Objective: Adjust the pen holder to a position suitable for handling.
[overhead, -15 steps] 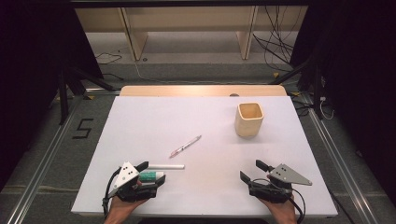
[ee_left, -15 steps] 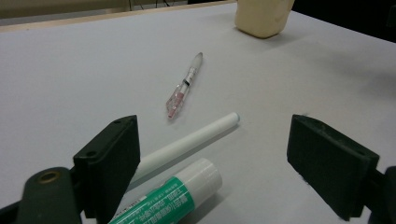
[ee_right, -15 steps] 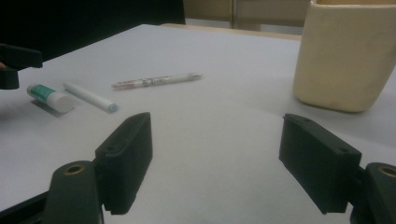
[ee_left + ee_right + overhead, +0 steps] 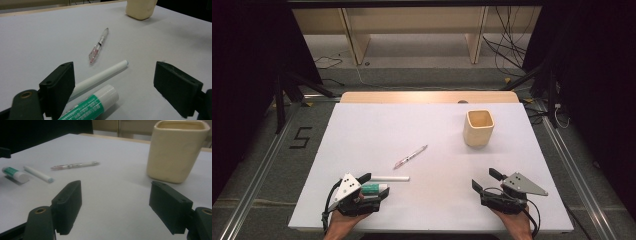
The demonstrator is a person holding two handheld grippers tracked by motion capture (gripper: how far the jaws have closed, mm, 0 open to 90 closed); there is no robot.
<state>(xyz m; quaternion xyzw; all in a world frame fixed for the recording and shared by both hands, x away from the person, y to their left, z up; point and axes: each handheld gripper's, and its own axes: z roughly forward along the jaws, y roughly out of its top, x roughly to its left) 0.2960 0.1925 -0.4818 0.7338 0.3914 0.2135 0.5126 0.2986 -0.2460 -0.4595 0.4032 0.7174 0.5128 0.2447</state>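
**Glue stick and white marker lie by the open left hand-held gripper**

Glue stick point(image 4: 93, 105), one only, lies nearest of all: a smooth round tube with a green printed label and a white cap, resting flat on the table point(image 4: 362, 135) just in front of the left hand-held gripper point(image 4: 374, 186), close by one of its two jaws and not clamped. Those jaws are blocky, matt black pads standing wide apart with nothing pressed between them. Just beside the glue stick lies a single white marker point(image 4: 100, 77), a slim plain cylinder with a pale bluish end, pointing away across the table; whether the two tubes touch cannot be told.

The right hand-held gripper point(image 4: 484, 181) rests on the near right of the table, well apart from the left one. Its jaws are wide apart too, with bare table between them. Each hand-held gripper carries a grey three-cornered plate and a black cable.

Farther out, near the middle, lies one ballpoint pen point(image 4: 410, 156), thin, with a clear barrel showing pink at one end and a whitish tip at the other, set at a slant.

Farthest, toward the right, stands one cream cup point(image 4: 478, 128), upright, squarish with rounded corners, thick-walled and dull-surfaced, its mouth open.

The table is flat, pale and matt, with a strip of light wood along its far edge.
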